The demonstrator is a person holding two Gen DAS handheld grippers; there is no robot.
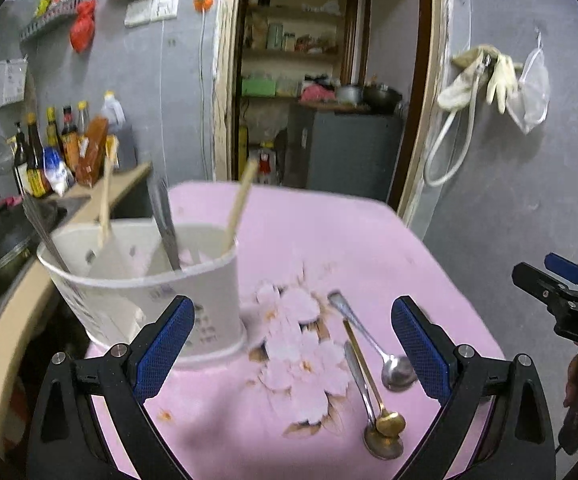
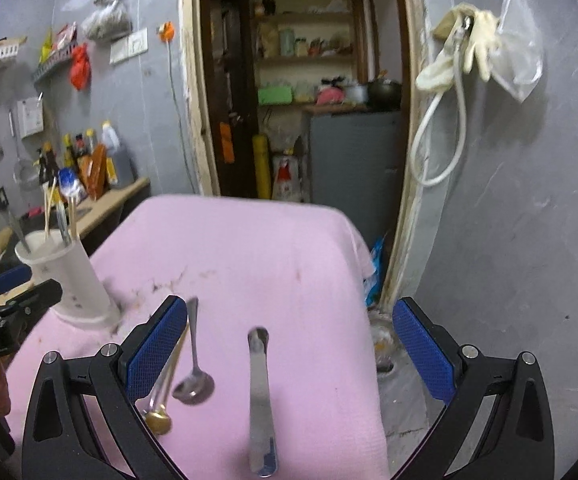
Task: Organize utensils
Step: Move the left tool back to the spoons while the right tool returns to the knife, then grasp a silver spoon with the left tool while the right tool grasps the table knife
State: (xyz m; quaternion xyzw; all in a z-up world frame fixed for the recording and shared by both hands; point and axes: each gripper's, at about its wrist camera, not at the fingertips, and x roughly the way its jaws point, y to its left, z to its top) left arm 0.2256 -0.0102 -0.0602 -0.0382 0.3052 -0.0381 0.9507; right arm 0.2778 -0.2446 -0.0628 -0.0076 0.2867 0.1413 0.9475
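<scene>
A white utensil holder (image 1: 149,292) stands on the pink cloth-covered table (image 1: 309,232), holding wooden chopsticks and metal utensils. It also shows at the left in the right wrist view (image 2: 73,280). A silver spoon (image 1: 373,344), a gold spoon (image 1: 373,384) and another silver spoon (image 1: 365,404) lie on the cloth. My left gripper (image 1: 293,348) is open and empty above them, next to the holder. My right gripper (image 2: 289,352) is open and empty above a flat silver utensil (image 2: 261,396); the silver spoon (image 2: 194,364) and gold spoon (image 2: 157,418) lie by its left finger.
A counter (image 1: 101,200) with sauce bottles (image 1: 49,148) and a dark wok (image 1: 1,240) stands left of the table. An open doorway (image 1: 321,80) with shelves lies behind. The cloth's right edge (image 2: 369,300) drops to the floor beside a grey wall.
</scene>
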